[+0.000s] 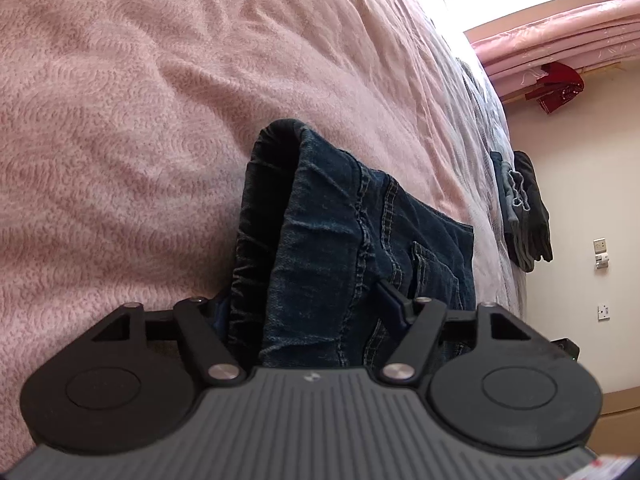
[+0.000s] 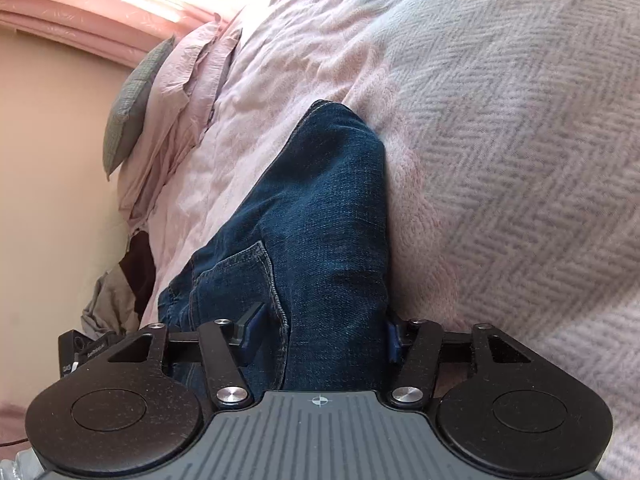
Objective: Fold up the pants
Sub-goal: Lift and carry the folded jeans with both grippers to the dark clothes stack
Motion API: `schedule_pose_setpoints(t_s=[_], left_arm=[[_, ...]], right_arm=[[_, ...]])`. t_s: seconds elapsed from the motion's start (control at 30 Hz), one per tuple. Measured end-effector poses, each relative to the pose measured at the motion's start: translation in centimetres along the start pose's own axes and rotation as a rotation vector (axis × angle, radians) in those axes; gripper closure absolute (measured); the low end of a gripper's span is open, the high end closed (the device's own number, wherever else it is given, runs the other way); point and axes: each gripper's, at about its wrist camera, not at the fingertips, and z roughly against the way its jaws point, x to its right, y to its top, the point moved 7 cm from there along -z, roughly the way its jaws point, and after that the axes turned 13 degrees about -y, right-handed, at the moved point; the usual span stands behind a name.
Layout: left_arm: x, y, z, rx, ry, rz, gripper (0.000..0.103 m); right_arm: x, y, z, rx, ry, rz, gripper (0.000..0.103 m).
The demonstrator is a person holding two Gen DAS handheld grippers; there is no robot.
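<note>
Pants (image 1: 320, 220): dark blue denim, folded into a thick bundle that lies on the pink bed (image 1: 120, 120) and runs straight ahead of both tongs.
Left tongs (image 1: 308, 304): the near end of the bundle fills the whole gap between the two fingers. The right pad (image 1: 394, 300) touches denim beside a pocket seam; the left one is hidden behind bunched cloth. Whether they pinch or only straddle the cloth I cannot tell.
Far end, left view: a rounded fold stands up ahead of the tongs, its dark inside facing left.
Right tongs (image 2: 322, 326): the pants (image 2: 320, 208) again sit between the fingers. The left pad (image 2: 252, 320) rests on denim by a stitched pocket edge, with more cloth spilling past it to the left. The right pad meets the bundle's right edge. Grip or loose contact: cannot tell.
Far end, right view: a hemmed edge lies ahead of the tongs, slightly left.
Bedding: a pale herringbone blanket (image 2: 500, 140) to the right of the right tongs; a grey-green pillow (image 2: 128, 108) far ahead and left.
Other cloth: a dark pile of clothes (image 1: 524, 208) on the bed, ahead and well right of the left tongs.
</note>
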Motion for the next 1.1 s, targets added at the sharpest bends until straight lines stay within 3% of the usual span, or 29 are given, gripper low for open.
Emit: schedule_pose_setpoints(t_s=[0.1,0.27,0.33,0.57,0.83,1.1], left_arm=[[1.1,-0.1,0.1,-0.005,0.056,-0.041,0.054],[3.7,0.1,1.1,-0.021,0.139,-0.085,0.070],[5.5,0.3,1.6,-0.028,0.162,-0.106,0.070],[13.2,1.3,2.3,-0.043,0.126,-0.137,0.071],[23.2,2.7,-0.7,-0.020,0.082,-0.239,0.071],[31.6,0.2,-7.4,0.020,0.093,-0.286,0.071]], right_arm=[[-1.0,-0.2,0.4,-0.002,-0.079,0.005,0.062],[-5.2,0.7,1.7,-0.018,-0.267,0.142,0.083],[-6.4,1.0,3.0,-0.021,-0.290,0.141,0.084],[-10.2,3.4,9.3,-0.021,-0.374,0.125,0.084],[-10.9,7.8,17.3,0.091,-0.380,0.105,0.084],[-5.8,12.9,24.2,0.168,-0.333,0.099,0.084]])
